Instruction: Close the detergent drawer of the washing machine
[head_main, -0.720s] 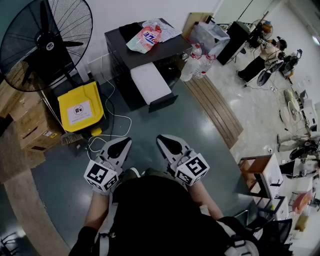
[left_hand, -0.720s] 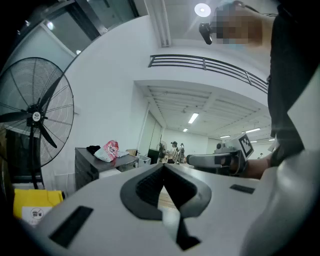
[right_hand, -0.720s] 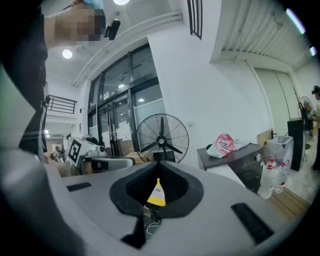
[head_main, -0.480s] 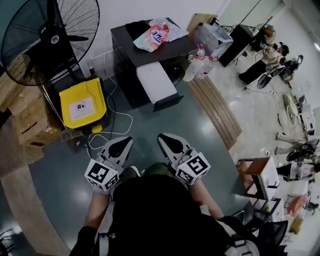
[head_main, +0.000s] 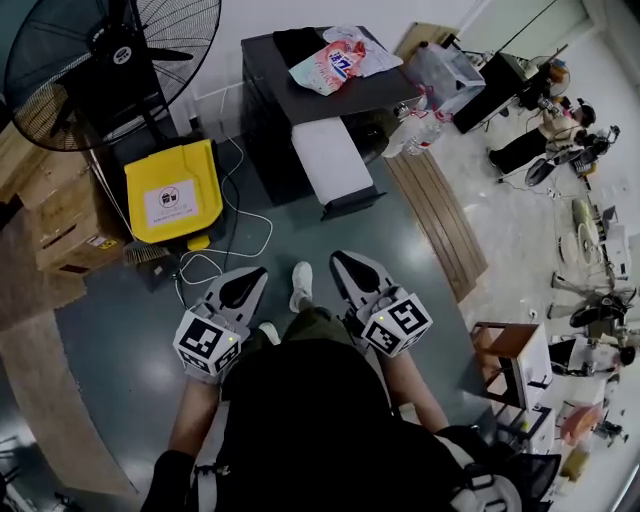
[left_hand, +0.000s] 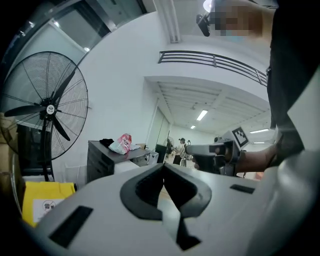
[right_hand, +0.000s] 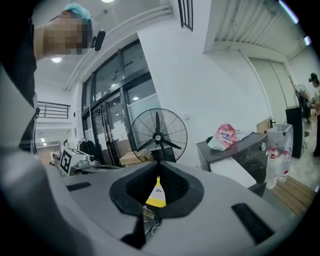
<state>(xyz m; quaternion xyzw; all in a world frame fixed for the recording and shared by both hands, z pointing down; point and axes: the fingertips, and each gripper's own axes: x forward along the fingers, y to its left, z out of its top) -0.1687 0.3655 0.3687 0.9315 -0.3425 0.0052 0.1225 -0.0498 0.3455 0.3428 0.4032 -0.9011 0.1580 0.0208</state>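
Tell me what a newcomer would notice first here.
The black pedestal fan at the head view's upper left, with a yellow bin by its base, draws the eye first. Next comes the dark washing machine at top centre, a pink detergent bag on its lid and a white panel jutting from its front. Nearest, the left hand-held gripper and right hand-held gripper point towards it, both shut and empty.

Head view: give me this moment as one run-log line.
left gripper shut, empty | right gripper shut, empty | washing machine ahead, apart from both grippers | white drawer sticking out, not yet closed
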